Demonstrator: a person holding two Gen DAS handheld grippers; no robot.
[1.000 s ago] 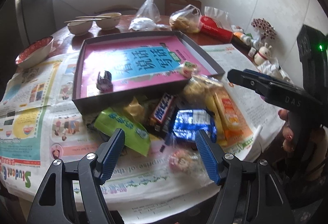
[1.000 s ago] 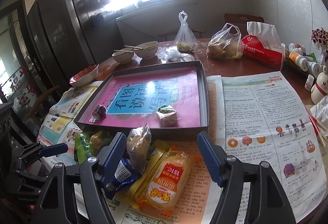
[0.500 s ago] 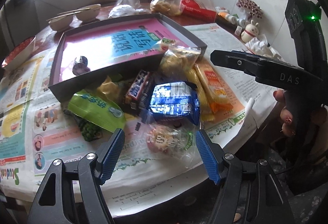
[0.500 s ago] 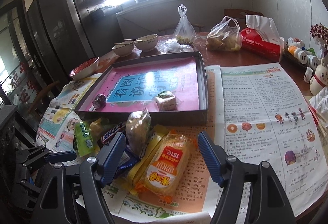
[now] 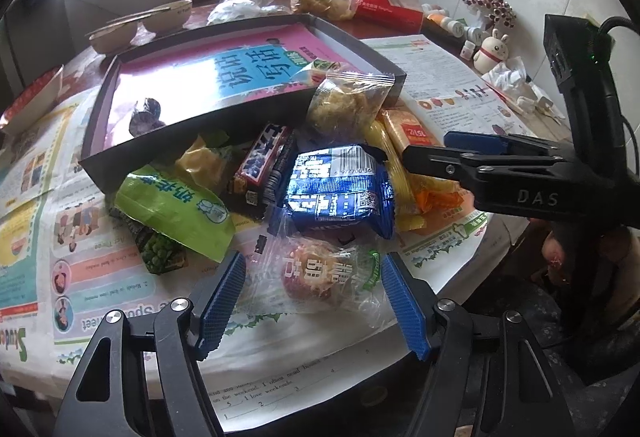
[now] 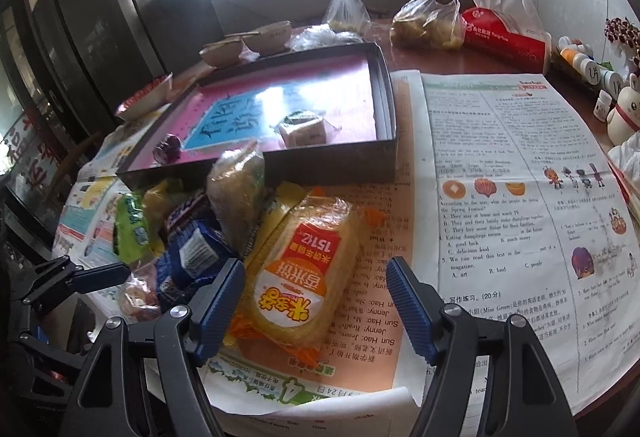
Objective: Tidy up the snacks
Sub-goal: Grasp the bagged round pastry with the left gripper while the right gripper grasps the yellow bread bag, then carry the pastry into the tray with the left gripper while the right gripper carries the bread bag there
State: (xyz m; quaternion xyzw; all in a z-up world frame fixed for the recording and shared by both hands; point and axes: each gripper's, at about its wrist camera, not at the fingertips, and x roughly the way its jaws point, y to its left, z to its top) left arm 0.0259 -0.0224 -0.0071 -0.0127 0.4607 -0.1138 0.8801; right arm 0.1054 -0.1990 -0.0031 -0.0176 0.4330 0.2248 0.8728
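Observation:
A pile of snack packets lies on newspaper in front of a dark tray [image 5: 200,125] with a pink bottom. My left gripper [image 5: 313,269] is closing around a clear-wrapped pink sweet [image 5: 320,273], but its pads do not press on it. Behind the sweet lie a blue packet [image 5: 336,189], a green packet [image 5: 172,209] and a dark bar [image 5: 264,161]. My right gripper [image 6: 315,269] stands open astride an orange rice-cracker packet [image 6: 300,277] without gripping it. The tray [image 6: 332,165] holds a purple candy [image 6: 170,151] and a small wrapped cake [image 6: 302,129].
Two bowls [image 6: 248,41], tied plastic bags [image 6: 344,9], a red tissue pack [image 6: 504,41], small bottles [image 6: 580,61] and a rabbit figure [image 6: 626,113] stand behind and to the right. A red-rimmed bowl [image 5: 32,97] sits at left. The table's front edge is just under both grippers.
Both grippers have come down toward the snack pile. The left one now has the clear-wrapped sweet between its fingers, and the right one sits lower over the orange packet.

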